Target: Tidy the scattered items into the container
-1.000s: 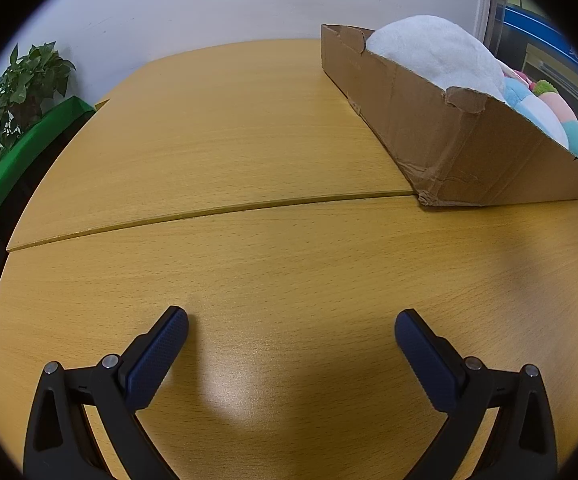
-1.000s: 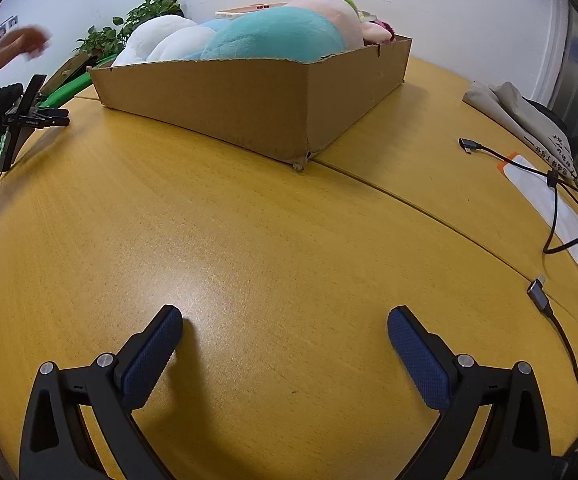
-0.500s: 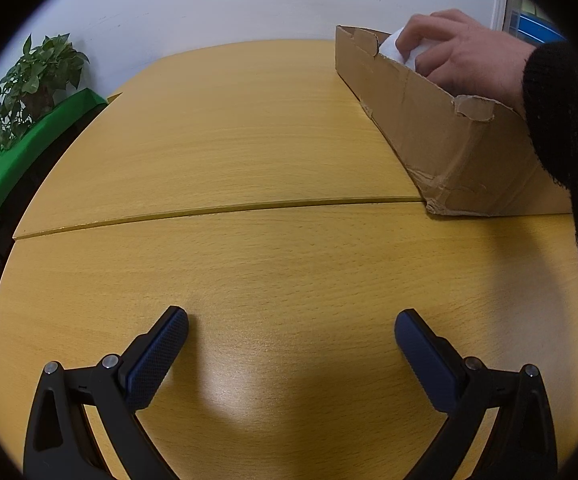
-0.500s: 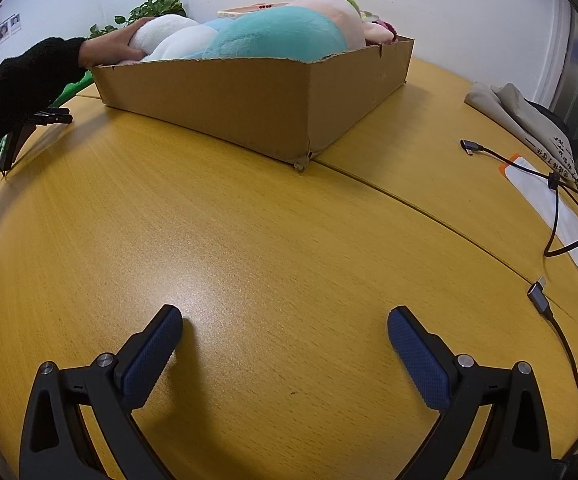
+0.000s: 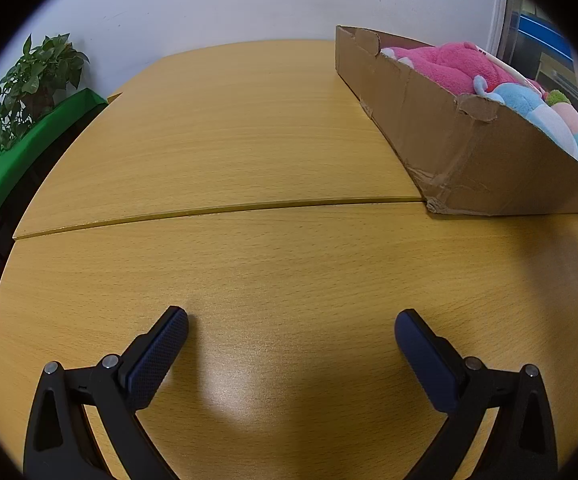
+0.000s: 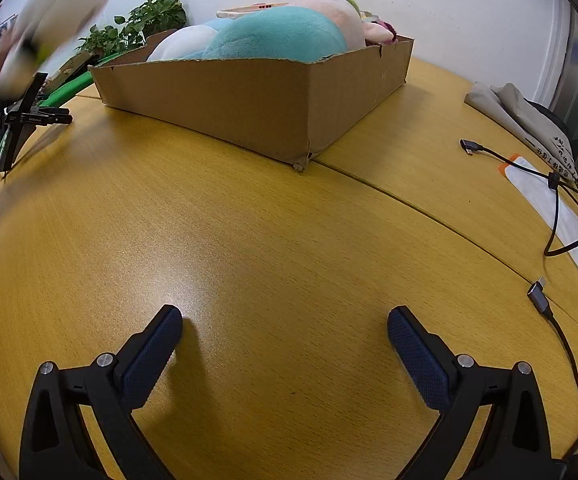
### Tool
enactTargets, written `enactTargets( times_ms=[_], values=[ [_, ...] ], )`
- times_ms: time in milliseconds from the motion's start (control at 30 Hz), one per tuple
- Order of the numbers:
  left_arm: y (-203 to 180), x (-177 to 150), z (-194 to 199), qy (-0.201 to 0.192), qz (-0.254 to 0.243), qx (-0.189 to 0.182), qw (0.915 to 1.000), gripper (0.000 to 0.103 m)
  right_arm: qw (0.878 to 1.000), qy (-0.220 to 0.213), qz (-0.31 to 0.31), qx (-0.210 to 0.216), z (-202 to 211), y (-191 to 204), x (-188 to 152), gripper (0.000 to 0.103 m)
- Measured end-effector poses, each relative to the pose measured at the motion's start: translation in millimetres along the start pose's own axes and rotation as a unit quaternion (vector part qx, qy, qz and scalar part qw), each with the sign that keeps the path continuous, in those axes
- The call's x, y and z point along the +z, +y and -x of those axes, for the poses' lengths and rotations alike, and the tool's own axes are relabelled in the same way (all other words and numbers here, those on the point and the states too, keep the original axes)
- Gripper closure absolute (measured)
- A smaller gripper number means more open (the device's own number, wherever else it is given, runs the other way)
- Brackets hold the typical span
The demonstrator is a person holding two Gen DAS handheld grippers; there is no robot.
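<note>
Both claws are resting spread wide with nothing between their pads: your left gripper [image 5: 291,326] and your right gripper [image 6: 285,322] are each showing two black fingers tipped with blue, finely dimpled pads over bare wood.

You are working over a tabletop [image 5: 225,152] of yellow wood-grain laminate, smooth enough to be throwing a soft glare; it is made of two curved panels meeting at one thin seam.

One cardboard box [image 6: 257,100], long, shallow and rectangular, with torn, ragged rims and a crushed near corner, is sitting across that seam. From your right claw its long axis is running from the near corner away to the left, one short end facing right. From your left claw it is lying at far right, stretching away along the table edge.

Soft plush toys are filling it above the rim: one pink fleecy toy [image 5: 445,66] at the far end, and a teal-and-white rounded plush [image 6: 277,38] bulging highest.

At upper left of your right view, one white blurred object [image 6: 53,20] is hovering above the table; you cannot tell what it is.

Right of the box, one folded grey cloth [image 6: 517,116], one white flat packet [image 6: 557,216] and several dark cables [image 6: 553,208] are lying well apart from it.
</note>
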State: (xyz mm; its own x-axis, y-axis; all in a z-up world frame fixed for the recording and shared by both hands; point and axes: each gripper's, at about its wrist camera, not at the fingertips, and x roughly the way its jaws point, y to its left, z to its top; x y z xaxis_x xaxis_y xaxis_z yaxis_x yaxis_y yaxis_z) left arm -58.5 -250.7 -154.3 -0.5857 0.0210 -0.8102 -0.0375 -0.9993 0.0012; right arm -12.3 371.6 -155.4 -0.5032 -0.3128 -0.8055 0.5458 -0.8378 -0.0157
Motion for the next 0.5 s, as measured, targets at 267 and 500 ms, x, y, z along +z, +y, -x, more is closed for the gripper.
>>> enactTargets(
  times_ms=[267, 500],
  values=[
    [-25.6, -24.4, 16.1, -0.002, 0.028, 0.023, 0.9993, 0.000, 1.000, 0.000, -0.005, -0.004, -0.5, -0.2, 0.7, 0.000],
    [-32.1, -32.2, 21.5, -0.002, 0.029, 0.024, 0.9993, 0.000, 1.000, 0.000, -0.007, -0.005, -0.9, -0.7, 1.3, 0.000]
  ],
)
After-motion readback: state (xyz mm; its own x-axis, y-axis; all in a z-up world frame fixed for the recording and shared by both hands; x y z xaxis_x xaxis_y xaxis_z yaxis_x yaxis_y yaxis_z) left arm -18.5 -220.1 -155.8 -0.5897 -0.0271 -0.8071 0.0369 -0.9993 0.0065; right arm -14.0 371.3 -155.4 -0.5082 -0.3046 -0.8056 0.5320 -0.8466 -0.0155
